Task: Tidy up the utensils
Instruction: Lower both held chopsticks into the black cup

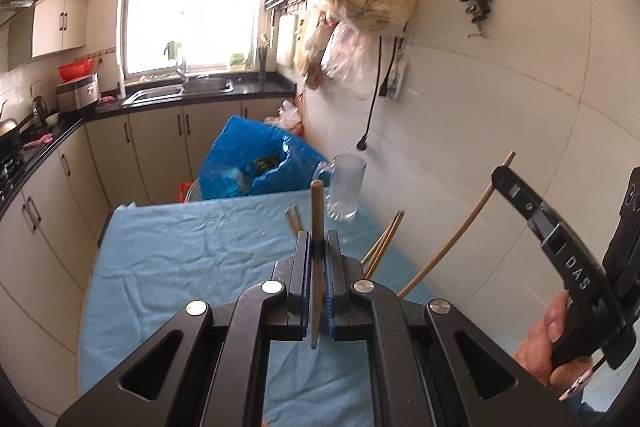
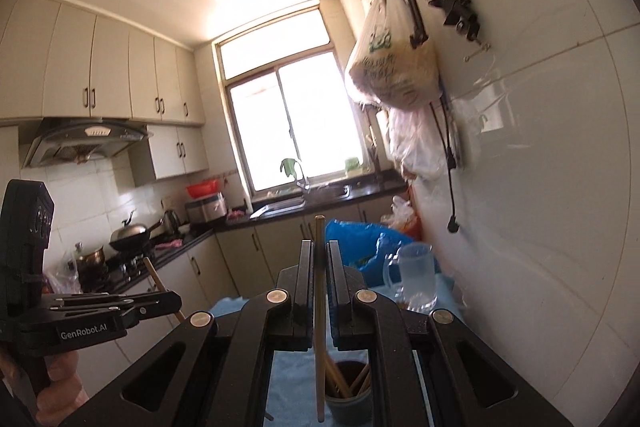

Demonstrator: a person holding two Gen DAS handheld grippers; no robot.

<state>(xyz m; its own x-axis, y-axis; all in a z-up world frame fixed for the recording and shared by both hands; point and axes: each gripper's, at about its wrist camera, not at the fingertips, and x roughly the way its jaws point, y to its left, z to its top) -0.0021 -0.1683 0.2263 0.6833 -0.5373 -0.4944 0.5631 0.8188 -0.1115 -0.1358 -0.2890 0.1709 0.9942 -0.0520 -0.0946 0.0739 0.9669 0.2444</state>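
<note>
Below your right fingers [image 2: 319,291], the holder cup [image 2: 347,393] sits w/ chopsticks inside. Those fingers are clamped on a chopstick [image 2: 319,327], long axis upright, so right's nearer. Left fingers [image 1: 319,279] pinch another chopstick [image 1: 317,227] over the tabletop [image 1: 180,259].

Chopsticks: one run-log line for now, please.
left claw: shut on chopstick | right claw: shut on second chopstick | holder: below

Bright window [image 1: 192,7] over black counter [image 1: 200,97]; cream cabinets [image 2: 100,67], white-tiled wall [image 1: 500,87].
</note>
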